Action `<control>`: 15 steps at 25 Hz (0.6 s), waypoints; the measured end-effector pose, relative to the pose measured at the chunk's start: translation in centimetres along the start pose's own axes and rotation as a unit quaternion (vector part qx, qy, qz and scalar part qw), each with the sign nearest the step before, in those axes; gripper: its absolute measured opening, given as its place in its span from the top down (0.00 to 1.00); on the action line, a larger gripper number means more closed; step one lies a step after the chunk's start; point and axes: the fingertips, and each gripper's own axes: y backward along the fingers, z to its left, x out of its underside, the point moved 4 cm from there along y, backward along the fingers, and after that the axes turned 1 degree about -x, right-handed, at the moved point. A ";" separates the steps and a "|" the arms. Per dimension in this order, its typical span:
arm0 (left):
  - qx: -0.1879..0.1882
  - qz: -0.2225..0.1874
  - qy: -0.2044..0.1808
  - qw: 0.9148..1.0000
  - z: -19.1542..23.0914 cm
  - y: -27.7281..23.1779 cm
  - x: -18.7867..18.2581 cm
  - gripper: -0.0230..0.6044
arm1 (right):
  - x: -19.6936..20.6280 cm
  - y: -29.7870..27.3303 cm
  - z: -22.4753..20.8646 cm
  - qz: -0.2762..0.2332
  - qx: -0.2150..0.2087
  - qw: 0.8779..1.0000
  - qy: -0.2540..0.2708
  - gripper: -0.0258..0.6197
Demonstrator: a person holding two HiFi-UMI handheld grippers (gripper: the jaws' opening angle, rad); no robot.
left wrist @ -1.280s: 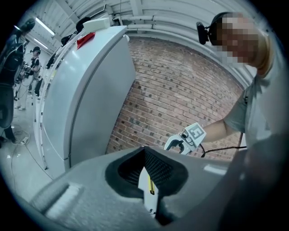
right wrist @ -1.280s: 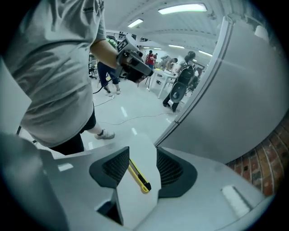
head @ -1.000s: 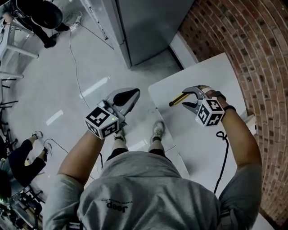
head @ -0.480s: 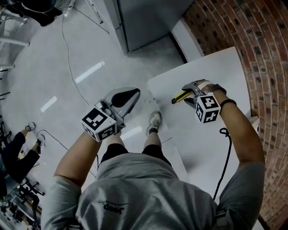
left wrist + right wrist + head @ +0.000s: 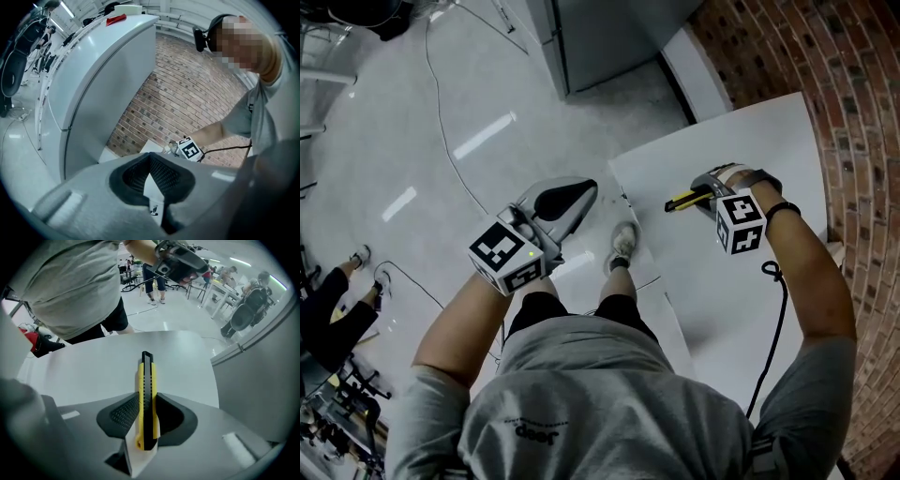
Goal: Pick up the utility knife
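Note:
The utility knife (image 5: 146,399), yellow and black, lies on the white table (image 5: 722,281). In the head view the utility knife (image 5: 684,200) sticks out to the left from under my right gripper (image 5: 705,194). That right gripper (image 5: 147,397) points straight down over the knife, its jaws closing, and both pads touch the knife's sides near its rear end. My left gripper (image 5: 584,190) hangs over the floor left of the table, shut with its tips together and nothing in it. In its own view the left gripper (image 5: 151,154) faces the brick wall.
A grey cabinet (image 5: 609,37) stands beyond the table's far corner. A brick wall (image 5: 853,141) runs along the table's right side. A black cable (image 5: 773,309) trails from the right wrist across the table. The person's feet (image 5: 625,246) stand by the table's left edge.
My right gripper has come down onto the knife and its jaws have narrowed from wide open to the knife's sides. The left gripper has sunk a little and stayed shut.

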 end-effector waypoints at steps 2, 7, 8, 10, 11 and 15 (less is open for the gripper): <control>-0.004 0.001 0.001 1.000 -0.1 0.4 -0.4 0.97 | 0.0 0.6 0.0 -0.011 0.008 1.000 -0.026 0.77; -0.003 -0.011 -0.020 1.000 -0.9 1.6 -2.1 0.97 | -0.4 3.3 -0.2 -0.032 0.040 0.995 -0.080 0.77; -0.003 -0.014 -0.025 1.000 -1.2 1.9 -2.5 0.97 | -0.5 3.9 -0.2 -0.037 0.046 0.994 -0.090 0.77; -0.002 -0.020 -0.034 0.999 -1.9 2.4 -3.4 0.97 | -1.0 5.3 -0.2 -0.050 0.057 0.991 -0.109 0.77; -0.002 -0.023 -0.037 0.999 -2.3 2.7 -3.8 0.97 | -1.3 6.0 -0.1 -0.056 0.063 0.990 -0.117 0.77; -0.004 -0.038 -0.053 0.998 -3.8 4.0 -6.3 0.97 | -2.3 9.5 -0.6 -0.085 0.095 0.979 -0.159 0.77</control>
